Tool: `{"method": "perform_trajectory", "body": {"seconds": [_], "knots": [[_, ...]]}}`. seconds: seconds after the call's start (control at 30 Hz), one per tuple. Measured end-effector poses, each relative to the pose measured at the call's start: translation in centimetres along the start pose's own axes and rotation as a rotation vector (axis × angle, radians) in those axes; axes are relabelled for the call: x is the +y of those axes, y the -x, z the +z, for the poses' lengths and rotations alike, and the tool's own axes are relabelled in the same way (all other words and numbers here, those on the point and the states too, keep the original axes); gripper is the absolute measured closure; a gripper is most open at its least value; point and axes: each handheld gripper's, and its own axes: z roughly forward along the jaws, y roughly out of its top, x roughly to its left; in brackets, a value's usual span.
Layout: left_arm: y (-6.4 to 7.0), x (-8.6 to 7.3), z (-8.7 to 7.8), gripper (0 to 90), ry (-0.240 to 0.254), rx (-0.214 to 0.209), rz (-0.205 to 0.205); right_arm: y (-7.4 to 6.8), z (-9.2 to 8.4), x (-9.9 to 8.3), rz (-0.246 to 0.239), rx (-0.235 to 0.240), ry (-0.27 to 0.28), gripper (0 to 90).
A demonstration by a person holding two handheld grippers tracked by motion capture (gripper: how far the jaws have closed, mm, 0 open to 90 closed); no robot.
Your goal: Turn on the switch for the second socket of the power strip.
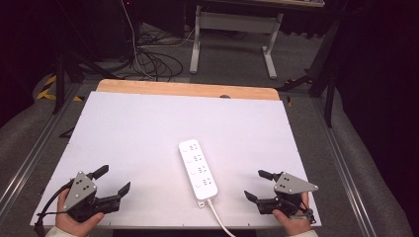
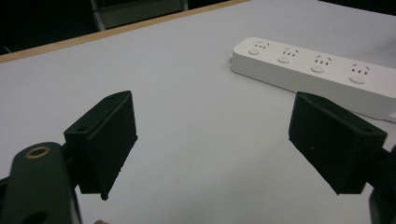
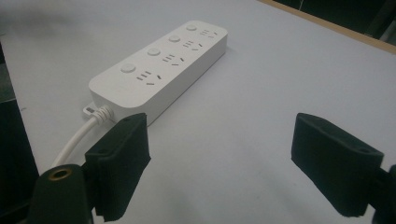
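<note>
A white power strip (image 1: 198,169) with several sockets and buttons lies on the white table top, its white cable (image 1: 221,221) running off the near edge. My left gripper (image 1: 112,180) rests open near the front left corner, well left of the strip, nothing between its jaws. My right gripper (image 1: 258,185) is open at the front right, a short way right of the strip's cable end. The left gripper view has the strip (image 2: 317,70) at upper right beyond my open left gripper (image 2: 229,149). From the right gripper view, the strip (image 3: 163,65) lies ahead-left of my open right gripper (image 3: 224,161).
The white board (image 1: 148,128) sits on a wooden table whose far edge (image 1: 188,89) shows. Beyond it are a white desk frame (image 1: 232,34) and floor cables (image 1: 153,59). Metal rails (image 1: 346,168) flank the table.
</note>
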Motion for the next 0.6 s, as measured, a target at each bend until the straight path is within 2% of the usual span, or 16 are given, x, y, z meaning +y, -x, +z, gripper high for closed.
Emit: {"method": "perform_trajectory", "body": {"seconds": [0.6], "knots": [[-0.05, 0.01, -0.14, 16.0, -0.002, 0.026, 0.006, -0.02, -0.13, 0.04, -0.001, -0.017, 0.001, 19.7]]}}
